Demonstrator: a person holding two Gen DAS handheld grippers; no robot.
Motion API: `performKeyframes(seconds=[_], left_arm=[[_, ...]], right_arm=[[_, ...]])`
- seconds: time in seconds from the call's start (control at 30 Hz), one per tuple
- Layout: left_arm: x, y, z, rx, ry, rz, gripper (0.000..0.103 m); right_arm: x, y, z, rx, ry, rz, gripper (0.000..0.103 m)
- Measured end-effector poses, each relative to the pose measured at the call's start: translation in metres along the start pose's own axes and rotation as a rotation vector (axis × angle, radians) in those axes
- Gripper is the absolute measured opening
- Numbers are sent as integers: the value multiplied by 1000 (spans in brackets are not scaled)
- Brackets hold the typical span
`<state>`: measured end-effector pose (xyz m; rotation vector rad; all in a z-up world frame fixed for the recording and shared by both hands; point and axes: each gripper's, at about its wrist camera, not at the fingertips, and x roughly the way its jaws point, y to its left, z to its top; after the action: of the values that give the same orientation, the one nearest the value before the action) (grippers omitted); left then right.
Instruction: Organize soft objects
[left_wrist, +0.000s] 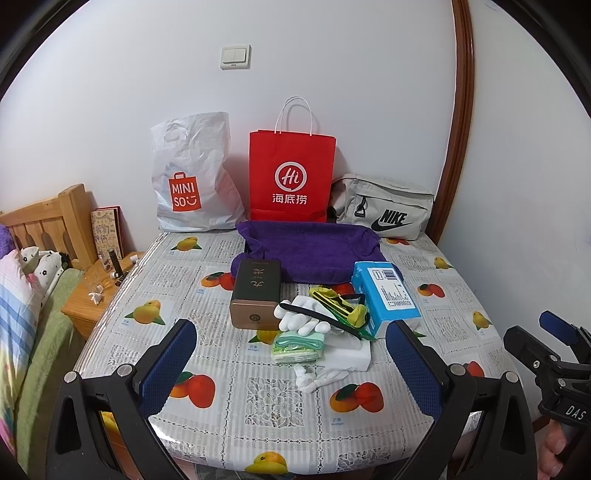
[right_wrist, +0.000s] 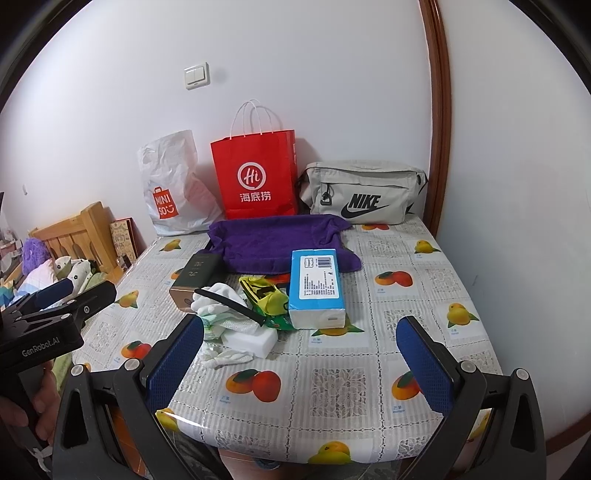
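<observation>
Soft things heaped mid-table, untouched by either gripper. Left gripper (left_wrist: 291, 365): jaws spread wide, nothing held, hovering over the near table edge, blue pads (left_wrist: 171, 363) flanking the heap from the near side. Right gripper (right_wrist: 301, 363): likewise wide open and empty, low over the near edge, off to the right of the heap. Nearest in the heap: a small white knotted cloth (left_wrist: 317, 378) on the tablecloth (left_wrist: 258, 402), then a white foam block (left_wrist: 351, 354) with a green folded cloth (left_wrist: 299, 345) just beside it. Behind these, white gloves (left_wrist: 299, 317) crossed by a black strap (left_wrist: 317, 315), and a yellow-green item (left_wrist: 343, 306) lying against a blue tissue pack (left_wrist: 384, 295). Left of the gloves, touching them, a dark box (left_wrist: 255, 295). Farther back, a purple towel (left_wrist: 306, 251) draped over and lining an open box. Along the wall: a white Miniso bag (left_wrist: 192, 177), a red paper bag (left_wrist: 291, 177) upright, a grey Nike pouch (left_wrist: 384, 206). Left of the table, a wooden nightstand (left_wrist: 88, 306) and a bed (left_wrist: 22, 295).
</observation>
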<state>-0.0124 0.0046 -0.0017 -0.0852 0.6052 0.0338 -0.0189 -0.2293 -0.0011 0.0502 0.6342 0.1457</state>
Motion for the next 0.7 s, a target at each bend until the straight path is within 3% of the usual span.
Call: performKeyframes(seconds=[0.4, 0.7], left_arm=[[44, 5, -10, -12, 82, 24, 103], [108, 8, -27, -2, 224, -20, 103]], right_arm=[[38, -7, -12, 19, 63, 23, 103], [87, -23, -28, 58, 153, 56, 103]])
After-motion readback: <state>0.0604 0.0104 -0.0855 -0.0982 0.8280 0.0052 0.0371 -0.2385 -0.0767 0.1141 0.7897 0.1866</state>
